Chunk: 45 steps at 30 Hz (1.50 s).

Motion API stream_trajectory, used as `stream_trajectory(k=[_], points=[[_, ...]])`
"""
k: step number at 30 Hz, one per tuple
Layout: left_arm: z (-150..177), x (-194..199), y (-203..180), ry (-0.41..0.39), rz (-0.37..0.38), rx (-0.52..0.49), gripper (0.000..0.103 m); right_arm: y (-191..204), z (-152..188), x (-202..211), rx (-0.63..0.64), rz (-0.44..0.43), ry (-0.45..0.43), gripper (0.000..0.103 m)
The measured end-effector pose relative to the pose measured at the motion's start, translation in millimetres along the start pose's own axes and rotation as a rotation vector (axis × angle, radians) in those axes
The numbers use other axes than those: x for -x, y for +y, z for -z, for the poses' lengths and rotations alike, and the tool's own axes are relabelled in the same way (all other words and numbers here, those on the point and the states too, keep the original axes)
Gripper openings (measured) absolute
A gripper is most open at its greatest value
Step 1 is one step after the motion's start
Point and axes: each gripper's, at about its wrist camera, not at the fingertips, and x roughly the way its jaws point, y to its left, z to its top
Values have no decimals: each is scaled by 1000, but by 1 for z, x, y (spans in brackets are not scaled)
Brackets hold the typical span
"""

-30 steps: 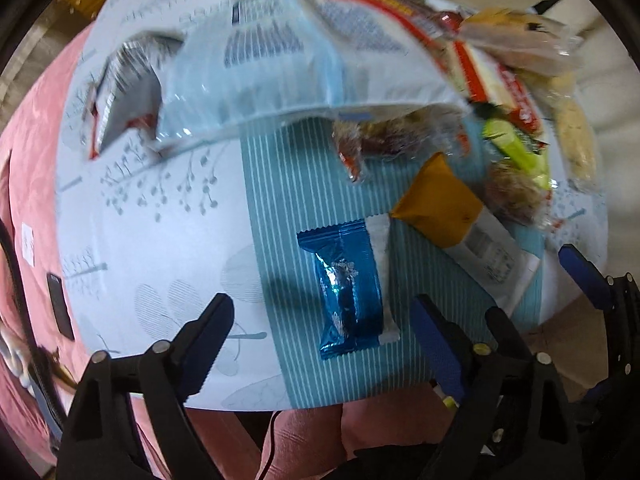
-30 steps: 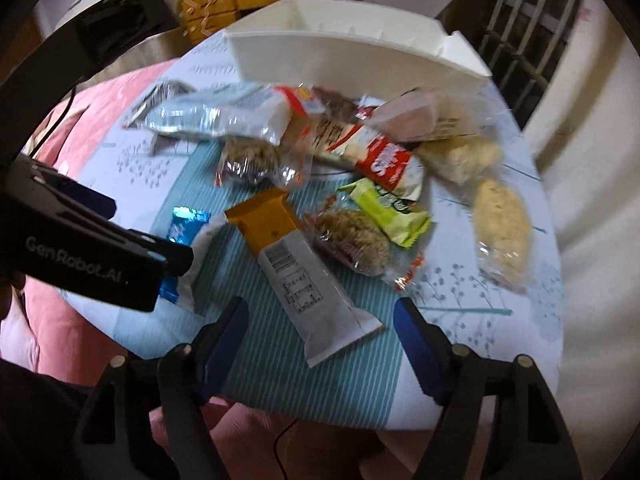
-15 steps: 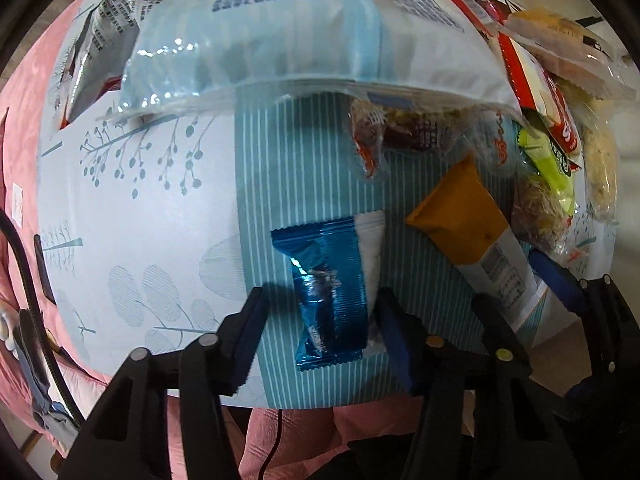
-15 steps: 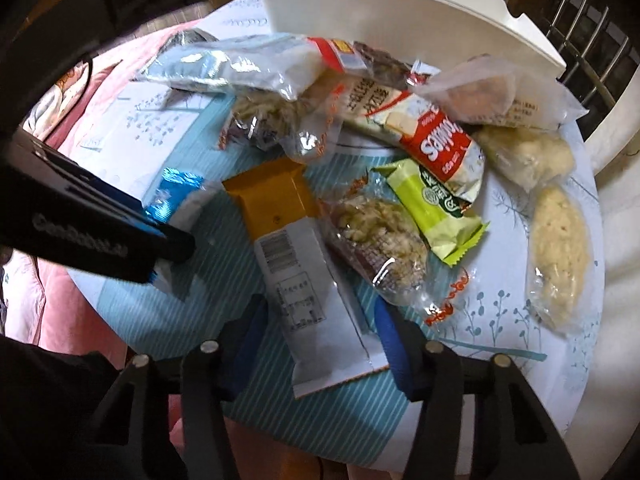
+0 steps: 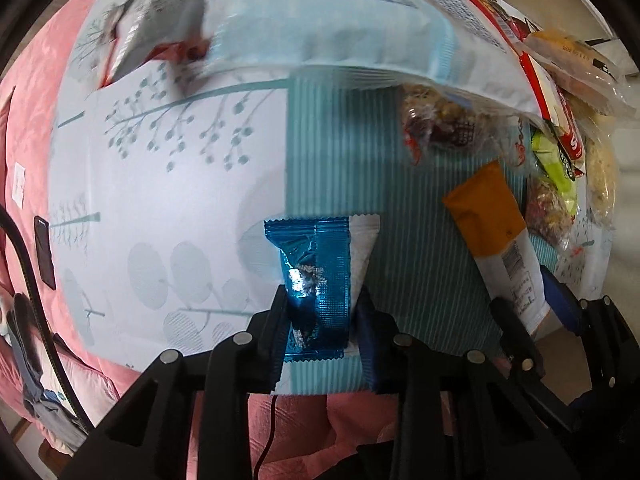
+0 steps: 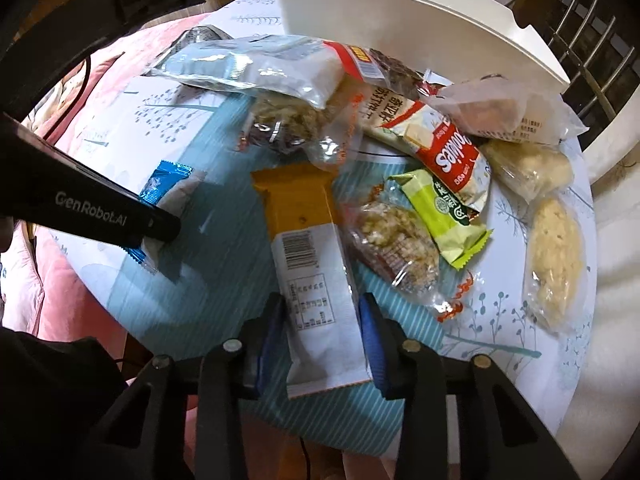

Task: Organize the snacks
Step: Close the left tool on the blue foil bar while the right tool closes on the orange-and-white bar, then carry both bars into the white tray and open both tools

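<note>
Since a second ago, dropped closer and pinched: left gripper (image 5: 320, 316) clamped on crinkly blue foil packet (image 5: 316, 280); right gripper (image 6: 322, 328) jaws just narrowed against flat orange-and-white bar (image 6: 316, 276). Both near front edge of round table (image 6: 224, 304), glossy teal-striped leaf-print cloth. Rigid white bin (image 6: 400, 28) behind heaped clear bags.
</note>
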Motion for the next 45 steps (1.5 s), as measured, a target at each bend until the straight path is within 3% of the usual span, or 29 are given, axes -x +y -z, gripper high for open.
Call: stream_trajectory(k=[13, 19, 22, 34, 45], points=[[21, 55, 51, -103, 5, -1, 29, 48, -6, 61, -35, 4, -120, 35], [22, 106, 66, -165, 31, 39, 29, 52, -29, 97, -2, -8, -203, 35], [34, 142, 51, -212, 32, 55, 29, 48, -45, 111, 31, -3, -253, 35], [-33, 245, 7, -416, 50, 110, 29, -10, -124, 156, 92, 26, -451, 35], [-108, 272, -54, -493, 115, 62, 29, -97, -174, 147, 5, 26, -517, 35]])
